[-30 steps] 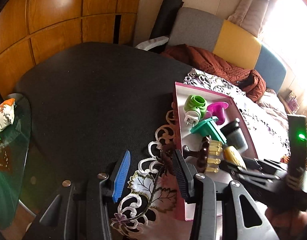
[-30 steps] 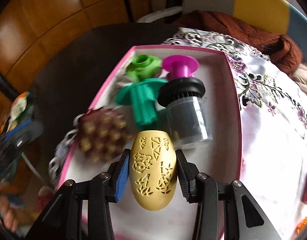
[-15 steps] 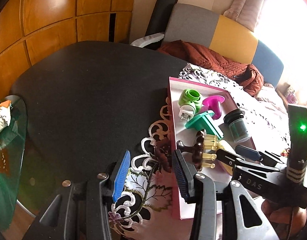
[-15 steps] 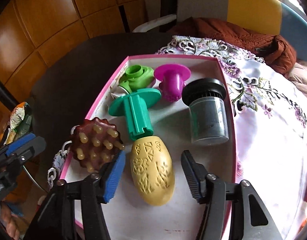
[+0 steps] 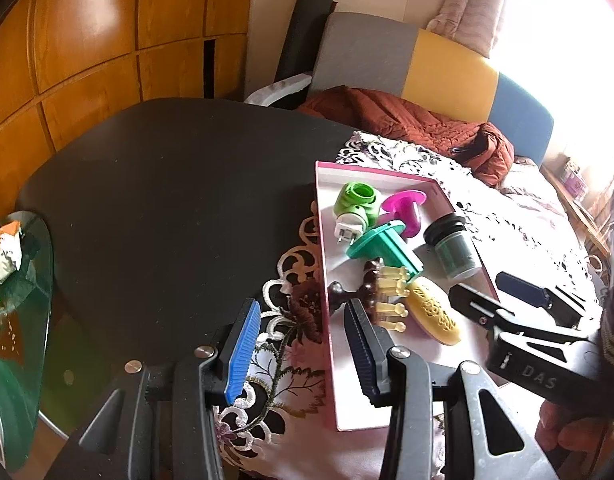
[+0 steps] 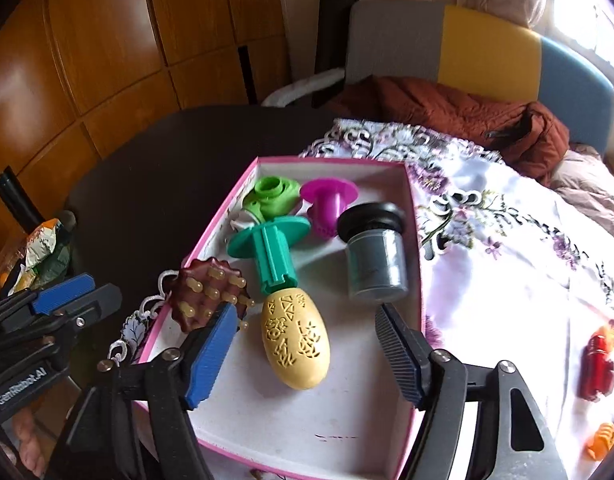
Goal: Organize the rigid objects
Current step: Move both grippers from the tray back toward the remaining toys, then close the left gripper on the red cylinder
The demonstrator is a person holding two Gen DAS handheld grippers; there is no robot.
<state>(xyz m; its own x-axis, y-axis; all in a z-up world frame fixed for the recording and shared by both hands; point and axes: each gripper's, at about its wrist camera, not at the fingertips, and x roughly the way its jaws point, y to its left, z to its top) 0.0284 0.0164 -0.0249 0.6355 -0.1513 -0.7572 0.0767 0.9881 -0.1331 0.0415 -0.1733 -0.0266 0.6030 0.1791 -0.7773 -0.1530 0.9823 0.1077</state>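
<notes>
Egg-shaped yellow piece (image 6: 295, 340) lies flat in our pink box (image 6: 414, 248), long axis running away from us — right gripper (image 6: 303, 354) straddles it, jaws opening, touching nothing. Left gripper (image 5: 303, 346) hangs half-open and empty beside the box's left wall, farther off.

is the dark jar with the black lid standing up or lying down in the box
Lying down. The jar rests on its side on the floor of the box, lid toward the far wall.

Daylight glare blows out upper right; fisheye edges bend.
</notes>
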